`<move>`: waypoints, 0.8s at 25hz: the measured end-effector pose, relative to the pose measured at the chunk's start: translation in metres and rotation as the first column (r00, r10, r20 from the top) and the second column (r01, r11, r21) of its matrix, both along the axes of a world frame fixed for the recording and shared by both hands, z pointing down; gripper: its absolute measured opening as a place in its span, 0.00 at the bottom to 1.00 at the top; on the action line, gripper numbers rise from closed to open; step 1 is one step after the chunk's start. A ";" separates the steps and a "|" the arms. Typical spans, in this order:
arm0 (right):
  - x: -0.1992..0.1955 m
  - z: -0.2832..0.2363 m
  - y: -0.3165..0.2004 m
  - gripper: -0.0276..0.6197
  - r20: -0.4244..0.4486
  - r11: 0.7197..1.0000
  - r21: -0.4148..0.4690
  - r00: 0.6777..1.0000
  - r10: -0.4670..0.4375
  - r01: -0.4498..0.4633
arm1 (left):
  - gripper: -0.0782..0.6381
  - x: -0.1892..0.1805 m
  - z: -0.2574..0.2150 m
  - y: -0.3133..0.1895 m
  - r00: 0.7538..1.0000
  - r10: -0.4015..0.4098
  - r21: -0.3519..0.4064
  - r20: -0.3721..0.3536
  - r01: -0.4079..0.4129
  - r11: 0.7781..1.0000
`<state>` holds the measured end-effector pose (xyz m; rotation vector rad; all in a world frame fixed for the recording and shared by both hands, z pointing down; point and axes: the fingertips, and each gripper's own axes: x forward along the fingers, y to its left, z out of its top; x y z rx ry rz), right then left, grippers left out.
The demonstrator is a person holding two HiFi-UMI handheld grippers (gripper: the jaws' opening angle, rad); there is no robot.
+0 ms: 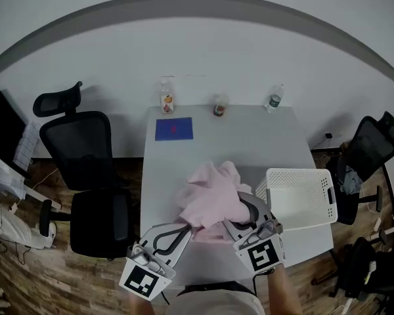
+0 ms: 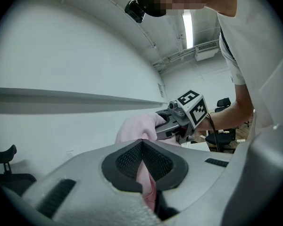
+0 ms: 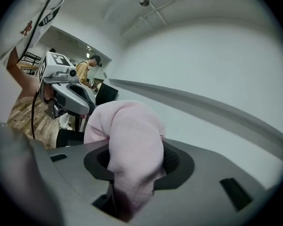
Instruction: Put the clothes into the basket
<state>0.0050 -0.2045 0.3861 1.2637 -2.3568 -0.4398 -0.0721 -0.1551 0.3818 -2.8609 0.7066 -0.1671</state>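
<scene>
jaws of the left gripper [image 1: 186, 230] and right gripper [image 1: 243, 209] both pinch the pink garment [image 1: 210, 192]. on the white table [image 1: 249, 136], the basket [image 1: 329, 199] stands just right of the right gripper, the nearer one; the garment hangs bunched to its left.

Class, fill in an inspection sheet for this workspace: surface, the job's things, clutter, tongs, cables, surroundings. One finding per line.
Surface: pale table set against the wall.
Job's things: pink garment bunched between both tongs; white basket at the table's right edge, no clothes seen in it.
Clutter: blue mat, two bottles and a jar along the far edge.
Tongs: left tongs and right tongs each shut on the garment.
Cables: dark lead hanging by the right tongs.
Surroundings: black office chairs either side; wood floor.
</scene>
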 end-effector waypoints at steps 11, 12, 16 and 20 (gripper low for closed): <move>0.043 -0.064 0.007 0.32 -0.037 0.985 0.137 0.993 0.111 -0.105 | 0.12 0.034 -0.026 0.001 0.995 0.099 0.064 -0.014 -0.098 0.993; 0.048 -0.072 0.008 0.32 -0.039 0.982 0.153 0.992 0.119 -0.112 | 0.12 0.037 -0.029 0.001 0.994 0.105 0.073 -0.013 -0.103 0.992; 0.070 -0.101 0.015 0.32 -0.040 0.969 0.208 0.989 0.145 -0.134 | 0.12 0.054 -0.039 0.002 0.994 0.112 0.098 -0.016 -0.110 0.989; 0.093 -0.128 0.024 0.32 -0.049 0.955 0.255 0.985 0.166 -0.149 | 0.12 0.076 -0.046 0.006 0.992 0.125 0.115 -0.019 -0.123 0.986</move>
